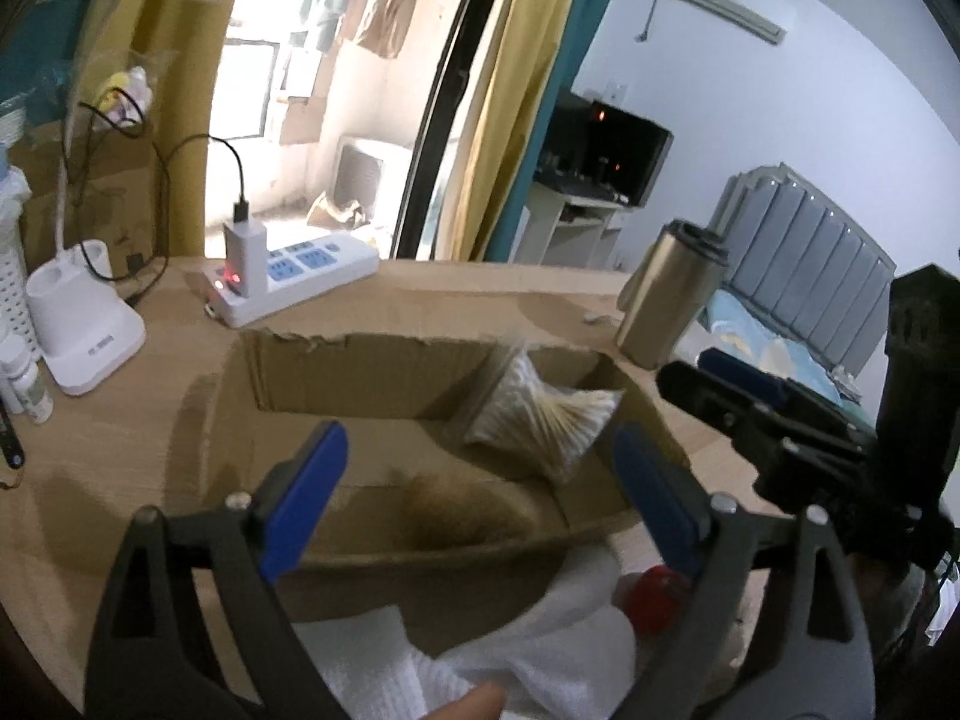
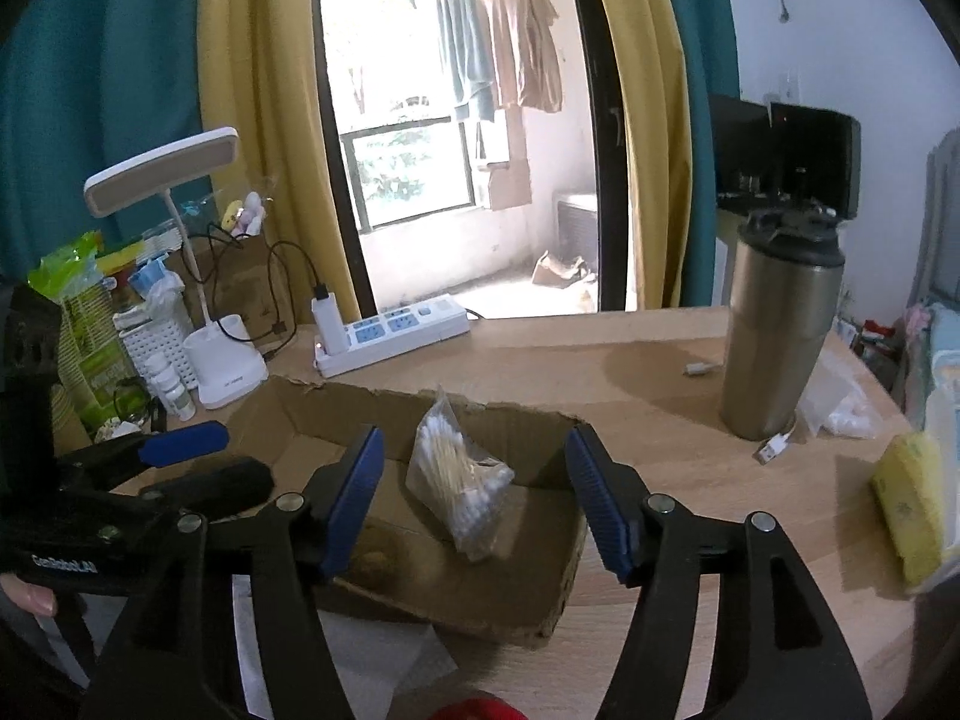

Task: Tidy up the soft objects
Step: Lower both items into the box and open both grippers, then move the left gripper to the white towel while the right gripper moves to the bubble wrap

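Note:
A shallow cardboard box (image 1: pixel 384 360) (image 2: pixel 540 588) lies on the wooden table. A clear bag of cotton swabs (image 1: pixel 540 420) (image 2: pixel 459 480) leans inside it at the right. A brown fuzzy item (image 1: pixel 462 510) (image 2: pixel 372 561) lies at the box's near wall. My left gripper (image 1: pixel 480 498) is open and empty above the box's near side. My right gripper (image 2: pixel 474 498) is open and empty, facing the swab bag; it also shows in the left wrist view (image 1: pixel 738 396). White cloth (image 1: pixel 540 642) and a red object (image 1: pixel 651 597) lie in front of the box.
A steel tumbler (image 2: pixel 774 336) stands at the right, with a USB plug (image 2: pixel 774 447) and a yellow sponge (image 2: pixel 906 504) nearby. A power strip (image 2: pixel 390 333), a white desk lamp (image 2: pixel 222 360) and bottles (image 2: pixel 171 387) stand at the back left.

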`<action>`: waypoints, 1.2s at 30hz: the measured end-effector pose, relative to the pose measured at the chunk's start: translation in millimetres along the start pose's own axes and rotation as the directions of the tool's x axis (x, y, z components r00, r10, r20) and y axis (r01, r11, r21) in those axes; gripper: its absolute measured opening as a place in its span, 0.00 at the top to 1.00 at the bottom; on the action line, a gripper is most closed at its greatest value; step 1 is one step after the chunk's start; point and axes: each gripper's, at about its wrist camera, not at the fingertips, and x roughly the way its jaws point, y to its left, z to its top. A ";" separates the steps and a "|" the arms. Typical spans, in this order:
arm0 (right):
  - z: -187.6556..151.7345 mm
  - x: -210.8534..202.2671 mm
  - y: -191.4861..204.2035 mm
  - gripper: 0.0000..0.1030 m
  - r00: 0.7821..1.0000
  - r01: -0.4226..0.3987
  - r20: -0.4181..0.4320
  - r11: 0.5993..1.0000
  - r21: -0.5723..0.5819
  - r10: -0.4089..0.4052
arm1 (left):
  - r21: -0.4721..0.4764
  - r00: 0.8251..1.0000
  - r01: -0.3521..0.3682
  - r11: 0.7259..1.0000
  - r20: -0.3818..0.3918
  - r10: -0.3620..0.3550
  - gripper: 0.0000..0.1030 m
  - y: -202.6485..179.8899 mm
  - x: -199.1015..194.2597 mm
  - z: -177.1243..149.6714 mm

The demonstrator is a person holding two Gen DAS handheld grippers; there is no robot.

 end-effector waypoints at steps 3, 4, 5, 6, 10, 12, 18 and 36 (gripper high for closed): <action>0.8 -7.5 4.7 0.35 1.000 0.012 0.007 1.000 -0.015 -0.012 | -0.001 0.999 0.005 1.000 0.032 -0.005 0.10 2.2 -15.5 -1.5; 1.1 -9.7 6.6 0.35 1.000 0.015 0.008 1.000 -0.020 -0.015 | 0.001 0.999 0.007 1.000 0.039 -0.007 0.10 2.8 -20.1 -1.6; 1.3 -13.0 9.1 0.35 1.000 0.020 0.010 0.999 -0.026 -0.020 | 0.004 0.999 0.008 1.000 0.049 -0.008 0.10 2.3 -25.5 -1.9; 1.4 -15.1 11.4 0.35 1.000 0.024 0.012 0.999 -0.031 -0.023 | 0.009 0.998 0.006 1.000 0.060 -0.006 0.10 2.1 -31.6 -2.0; 3.5 -26.9 21.9 0.35 0.999 0.043 0.025 0.997 -0.063 -0.042 | 0.025 0.996 -0.024 0.999 0.081 0.022 0.10 3.1 -51.6 -3.3; 5.6 -34.6 27.1 0.35 0.998 0.055 0.040 0.995 -0.082 -0.052 | 0.026 0.996 -0.042 0.999 0.080 0.040 0.10 5.2 -58.2 -4.9; 7.1 -55.4 35.5 0.35 0.994 0.107 0.045 0.990 -0.096 -0.103 | 0.061 0.996 -0.075 0.995 0.062 0.071 0.10 0.0 -76.9 -11.0; 1.5 -129.8 61.8 0.35 0.974 0.217 0.097 0.963 -0.159 -0.204 | 0.079 0.998 -0.054 0.995 0.046 0.051 0.10 -12.8 -125.3 -44.3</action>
